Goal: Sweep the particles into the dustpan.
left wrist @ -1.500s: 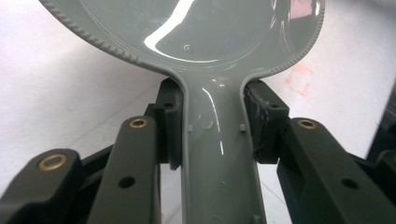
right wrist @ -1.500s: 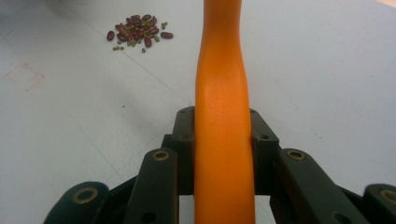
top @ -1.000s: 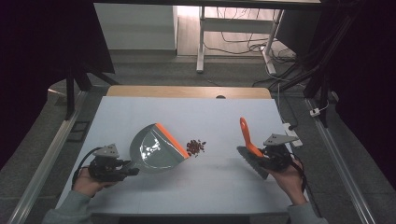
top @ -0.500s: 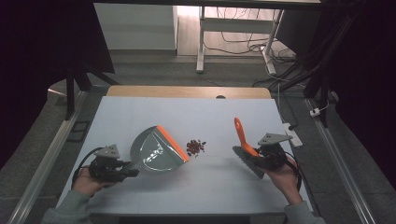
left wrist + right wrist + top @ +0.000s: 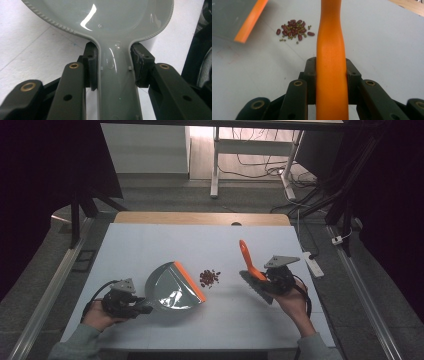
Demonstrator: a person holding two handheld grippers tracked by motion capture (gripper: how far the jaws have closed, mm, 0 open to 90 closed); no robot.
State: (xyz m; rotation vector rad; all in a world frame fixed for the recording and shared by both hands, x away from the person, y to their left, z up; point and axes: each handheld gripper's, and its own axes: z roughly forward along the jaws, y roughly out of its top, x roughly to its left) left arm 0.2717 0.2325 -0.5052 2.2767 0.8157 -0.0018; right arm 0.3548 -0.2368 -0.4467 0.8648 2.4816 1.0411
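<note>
Left gripper (image 5: 142,307) clenched on grey dustpan (image 5: 172,287) handle; pan lay flat just left of bean pile (image 5: 209,277), orange lip facing it. Right gripper (image 5: 264,279) clamped orange brush (image 5: 250,265) handle, right of pile, apart.

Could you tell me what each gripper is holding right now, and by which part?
The left gripper holds the grey dustpan by its handle neck; the right gripper holds the brush by its orange handle.
</note>
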